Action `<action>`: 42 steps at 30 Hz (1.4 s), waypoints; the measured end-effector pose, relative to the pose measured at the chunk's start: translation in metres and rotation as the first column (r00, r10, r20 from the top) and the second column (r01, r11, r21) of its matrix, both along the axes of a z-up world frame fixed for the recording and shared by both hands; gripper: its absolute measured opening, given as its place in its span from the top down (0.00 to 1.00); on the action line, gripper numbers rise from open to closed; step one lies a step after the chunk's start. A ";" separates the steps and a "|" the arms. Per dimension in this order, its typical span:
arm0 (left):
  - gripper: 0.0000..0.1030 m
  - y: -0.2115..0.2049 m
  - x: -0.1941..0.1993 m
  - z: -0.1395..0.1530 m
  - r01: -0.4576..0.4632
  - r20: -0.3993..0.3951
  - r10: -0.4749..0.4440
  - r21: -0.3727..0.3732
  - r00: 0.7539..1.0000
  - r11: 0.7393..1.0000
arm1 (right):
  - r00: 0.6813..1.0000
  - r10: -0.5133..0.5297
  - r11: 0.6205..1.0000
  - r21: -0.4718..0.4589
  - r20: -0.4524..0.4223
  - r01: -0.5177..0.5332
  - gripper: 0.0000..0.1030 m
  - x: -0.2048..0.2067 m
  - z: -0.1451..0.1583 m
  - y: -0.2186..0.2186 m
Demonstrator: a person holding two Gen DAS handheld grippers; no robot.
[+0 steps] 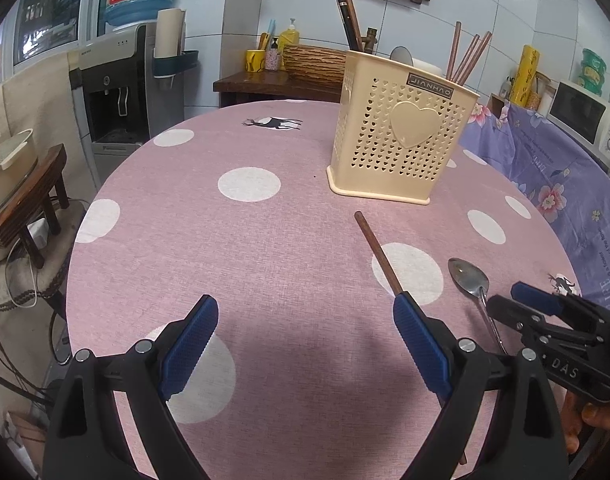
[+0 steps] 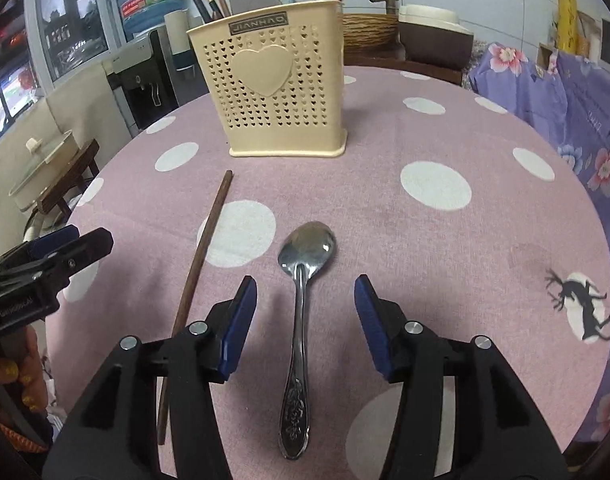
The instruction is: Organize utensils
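Nearest the right wrist camera, the right gripper [image 2: 305,320] hangs low over the bench [image 2: 445,240] with its blue fingers spread wide, straddling the handle of a spoon [image 2: 301,320] without touching it. The spoon lies flat, bowl toward a cream holder [image 2: 281,92] that stands upright farther back. Just left of the spoon lies a brown chopstick [image 2: 205,236], its far tip near the holder's base, its near end hidden behind the left finger. More chopsticks stand inside the holder.

The left gripper [image 1: 305,344] is also wide open, over bare pink dotted cloth, with nothing between its fingers. In the left view the chopstick [image 1: 379,256] runs under that gripper's right finger [image 1: 421,344]; whether they touch cannot be told. The two grippers sit side by side, close together.

The cloth between spoon and holder is open. The round bench drops off on the left toward a stool [image 1: 29,200], and purple flowered fabric [image 2: 565,112] rises along its right edge.
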State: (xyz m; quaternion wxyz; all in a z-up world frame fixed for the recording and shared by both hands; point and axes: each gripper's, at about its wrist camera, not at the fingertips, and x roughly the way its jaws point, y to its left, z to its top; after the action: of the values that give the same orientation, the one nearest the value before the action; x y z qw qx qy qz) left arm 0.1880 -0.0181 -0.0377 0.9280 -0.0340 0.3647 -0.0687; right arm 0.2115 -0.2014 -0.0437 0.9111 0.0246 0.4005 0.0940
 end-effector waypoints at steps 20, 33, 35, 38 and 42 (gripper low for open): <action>0.14 0.004 0.000 -0.004 -0.004 -0.015 0.004 -0.010 1.000 1.000 | 0.995 0.000 0.993 -0.115 -0.104 -0.012 0.66 0.047 -0.017 0.024; 0.14 0.000 -0.001 -0.005 0.003 -0.020 -0.003 -0.011 1.000 1.000 | 0.998 -0.039 0.955 -0.294 -0.041 0.025 0.93 0.038 -0.015 0.028; 0.14 -0.002 -0.001 -0.006 0.005 -0.023 -0.005 -0.010 1.000 1.000 | 0.999 -0.034 0.940 -0.341 -0.035 0.020 0.95 0.038 -0.017 0.031; 0.14 -0.003 -0.002 -0.006 0.011 -0.023 -0.011 -0.011 1.000 1.000 | 0.999 -0.024 0.936 -0.353 -0.027 0.013 0.95 0.038 -0.019 0.033; 0.14 -0.005 -0.003 -0.006 0.012 -0.025 -0.013 -0.010 1.000 1.000 | 0.998 0.026 0.972 -0.234 -0.049 -0.036 0.92 0.039 -0.015 0.030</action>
State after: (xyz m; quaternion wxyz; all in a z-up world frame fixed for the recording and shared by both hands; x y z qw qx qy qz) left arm 0.1852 -0.0228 -0.0433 0.9228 -0.0372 0.3759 -0.0759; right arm 0.2501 -0.1709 -0.0588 0.8967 -0.0875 0.4299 0.0596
